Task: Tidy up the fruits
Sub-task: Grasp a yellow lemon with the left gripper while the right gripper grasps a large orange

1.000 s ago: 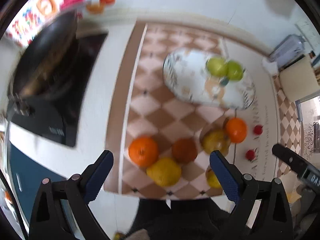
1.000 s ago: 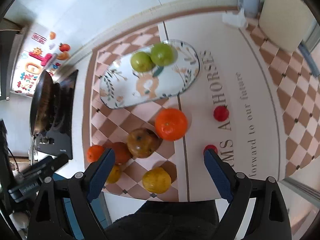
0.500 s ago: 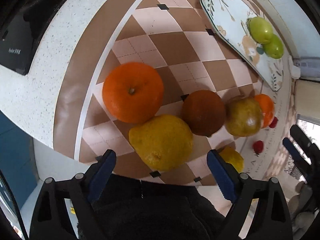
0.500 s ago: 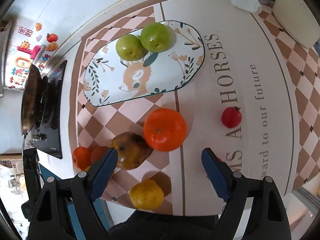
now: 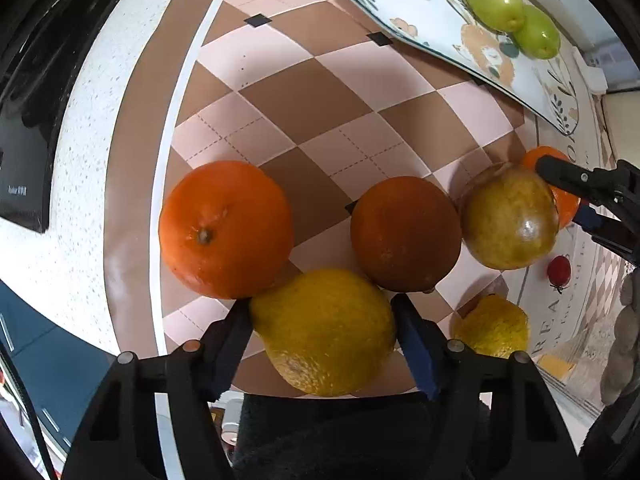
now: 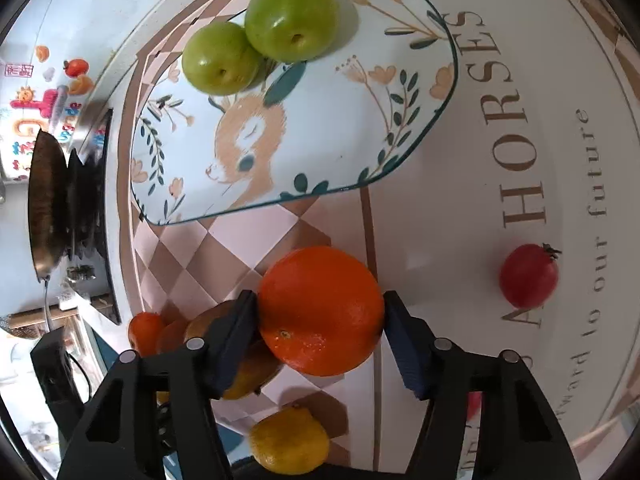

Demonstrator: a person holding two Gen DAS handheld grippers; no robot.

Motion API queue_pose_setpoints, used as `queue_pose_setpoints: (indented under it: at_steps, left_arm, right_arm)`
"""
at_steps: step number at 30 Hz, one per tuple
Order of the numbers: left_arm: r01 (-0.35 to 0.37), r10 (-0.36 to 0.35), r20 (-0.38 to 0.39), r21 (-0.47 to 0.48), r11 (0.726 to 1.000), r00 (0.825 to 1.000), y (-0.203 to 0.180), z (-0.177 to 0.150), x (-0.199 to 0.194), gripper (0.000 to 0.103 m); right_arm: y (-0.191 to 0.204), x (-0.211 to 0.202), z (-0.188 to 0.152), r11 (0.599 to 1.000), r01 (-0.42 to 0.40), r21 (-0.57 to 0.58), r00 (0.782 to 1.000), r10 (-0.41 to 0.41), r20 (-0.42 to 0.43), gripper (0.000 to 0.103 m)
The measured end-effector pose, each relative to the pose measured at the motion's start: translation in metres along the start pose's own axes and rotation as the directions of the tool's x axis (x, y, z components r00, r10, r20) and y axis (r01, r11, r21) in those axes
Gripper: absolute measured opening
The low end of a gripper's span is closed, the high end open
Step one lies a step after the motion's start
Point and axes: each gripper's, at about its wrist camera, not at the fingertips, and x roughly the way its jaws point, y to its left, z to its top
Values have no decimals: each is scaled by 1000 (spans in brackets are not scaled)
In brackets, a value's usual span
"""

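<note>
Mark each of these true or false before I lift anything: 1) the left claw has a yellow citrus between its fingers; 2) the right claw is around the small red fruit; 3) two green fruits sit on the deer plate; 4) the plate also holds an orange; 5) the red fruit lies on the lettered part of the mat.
1) True: the left claw straddles the yellow citrus, its jaws just closing in.
2) False: the right claw, jaws just closing in, brackets the orange; the small red fruit lies apart, untouched.
3) True: both green fruits sit on the deer plate.
4) False: the plate holds only the green fruits.
5) True: it lies among the letters.
</note>
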Motion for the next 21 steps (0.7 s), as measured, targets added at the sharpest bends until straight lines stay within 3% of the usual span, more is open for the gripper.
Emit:
queue_pose_setpoints:
  at_steps: [2, 11, 21]
  left_arm:
    - [0, 0, 3, 3, 1000, 1000, -2, -1, 1, 68]
    - [-13, 14, -36, 30, 999, 999, -2, 9, 12, 68]
    - [-47, 48, -16, 102, 994, 999, -27, 12, 13, 67]
  right_arm:
    - [4, -3, -6, 997, 60, -43, 998, -60, 1, 66]
    - [-19, 5, -9, 1000, -18, 23, 998, 19, -60, 67]
    - [-17, 3, -16, 1000, 7, -12, 999, -8, -40, 66]
